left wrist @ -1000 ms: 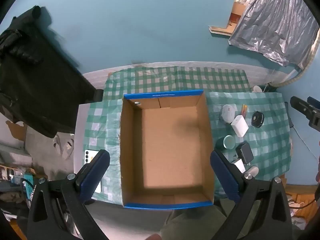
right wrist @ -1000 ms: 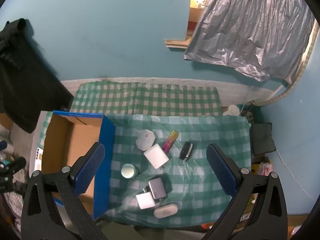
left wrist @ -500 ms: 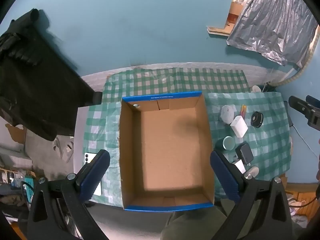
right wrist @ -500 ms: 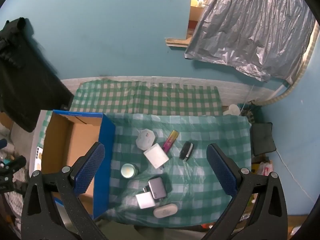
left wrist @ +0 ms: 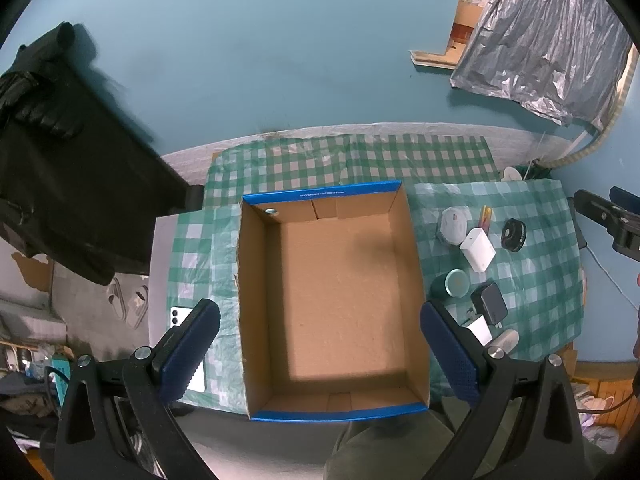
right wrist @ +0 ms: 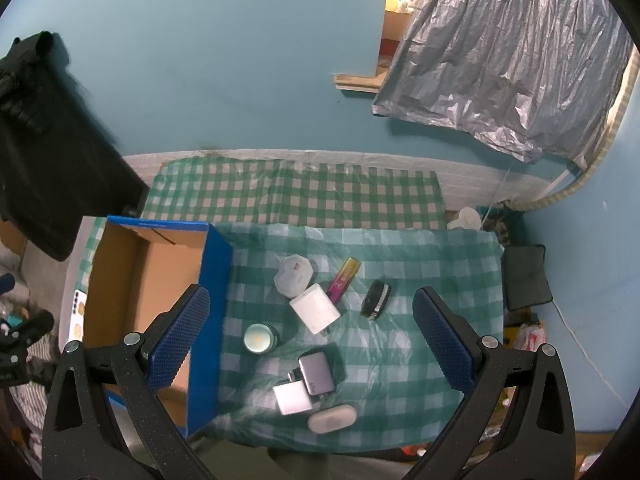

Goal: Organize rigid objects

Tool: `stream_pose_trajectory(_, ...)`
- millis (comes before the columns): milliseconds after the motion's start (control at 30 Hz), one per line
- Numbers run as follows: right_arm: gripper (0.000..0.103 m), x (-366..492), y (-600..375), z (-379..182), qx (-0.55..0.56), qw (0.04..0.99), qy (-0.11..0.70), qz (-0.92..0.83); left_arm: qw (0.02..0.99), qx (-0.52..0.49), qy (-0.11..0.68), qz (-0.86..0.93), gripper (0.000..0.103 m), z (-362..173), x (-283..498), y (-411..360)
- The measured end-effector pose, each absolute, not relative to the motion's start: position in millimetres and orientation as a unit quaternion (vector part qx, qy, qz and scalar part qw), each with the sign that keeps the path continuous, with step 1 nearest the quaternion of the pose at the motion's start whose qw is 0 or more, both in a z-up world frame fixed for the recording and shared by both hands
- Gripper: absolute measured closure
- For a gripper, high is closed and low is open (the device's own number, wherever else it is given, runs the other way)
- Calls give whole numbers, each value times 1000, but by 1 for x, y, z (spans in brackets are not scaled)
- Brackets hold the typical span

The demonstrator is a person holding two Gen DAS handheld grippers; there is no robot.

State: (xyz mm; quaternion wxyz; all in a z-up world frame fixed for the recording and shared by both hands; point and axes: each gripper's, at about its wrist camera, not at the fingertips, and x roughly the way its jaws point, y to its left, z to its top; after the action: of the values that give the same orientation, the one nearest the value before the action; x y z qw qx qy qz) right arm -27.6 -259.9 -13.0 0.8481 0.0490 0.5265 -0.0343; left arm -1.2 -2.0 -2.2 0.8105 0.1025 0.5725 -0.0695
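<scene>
above checked tablecloth (right wrist: pixel 420 264), both grippers' jaws gape wide, holding nothing.

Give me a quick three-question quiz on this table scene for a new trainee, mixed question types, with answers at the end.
1. True or false: the box already holds one of the small objects.
2. Multiple choice: in the right wrist view, which object lies nearest the box wall? A) the round tin B) the black disc C) the white oval case
3. Fill in: both the left gripper and the right gripper are ____ and hold nothing.

Key: 1 false, the box floor is bare; 2 A; 3 open.
</scene>
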Motion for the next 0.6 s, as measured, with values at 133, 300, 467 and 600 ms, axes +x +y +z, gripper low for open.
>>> stream_pose_trajectory(133,1,-28,-260,-14,49,848,527,-34,810,101,573,-70,2,-2,-2,-2)
stream_pose_trajectory(300,1,-27,-260,-14,49,847,527,-34,810,103,573,-69,2,-2,-3,-3)
stream_pose_trajectory(467,1,-26,-261,-15,49,847,529,-35,810,103,573,-69,2,-3,-5,-3)
stream_pose_trajectory(600,1,-31,-258,-15,48,847,529,-34,810,103,574,-69,2,-4,-8,0)
